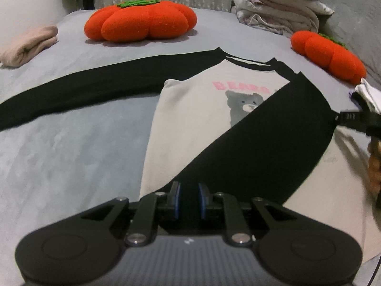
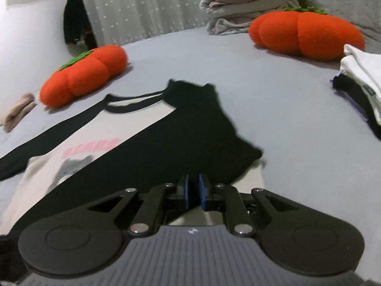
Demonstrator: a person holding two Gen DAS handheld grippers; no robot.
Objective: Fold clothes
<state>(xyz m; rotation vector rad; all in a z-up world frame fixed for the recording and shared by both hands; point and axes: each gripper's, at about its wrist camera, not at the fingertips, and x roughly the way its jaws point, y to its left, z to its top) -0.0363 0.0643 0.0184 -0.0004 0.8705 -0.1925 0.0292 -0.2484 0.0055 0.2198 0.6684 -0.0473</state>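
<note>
A white shirt (image 1: 190,124) with black sleeves and a bear print lies flat on the grey-blue bed (image 1: 59,155). One black sleeve (image 1: 273,143) is folded diagonally across the body. The other sleeve (image 1: 83,90) stretches out to the left. My left gripper (image 1: 189,196) hovers over the folded sleeve's lower end, its blue pads a narrow gap apart and pressing on nothing. In the right wrist view the shirt (image 2: 133,124) is blurred. My right gripper (image 2: 193,194) sits over the folded sleeve (image 2: 190,143) near the hem, jaws slightly apart and empty.
Two orange pumpkin cushions (image 1: 140,21) (image 1: 328,54) lie beyond the shirt. A folded pink garment (image 1: 28,45) rests at the far left. A stack of folded clothes (image 2: 362,90) stands at the right. Piled bedding (image 1: 281,12) fills the back right corner.
</note>
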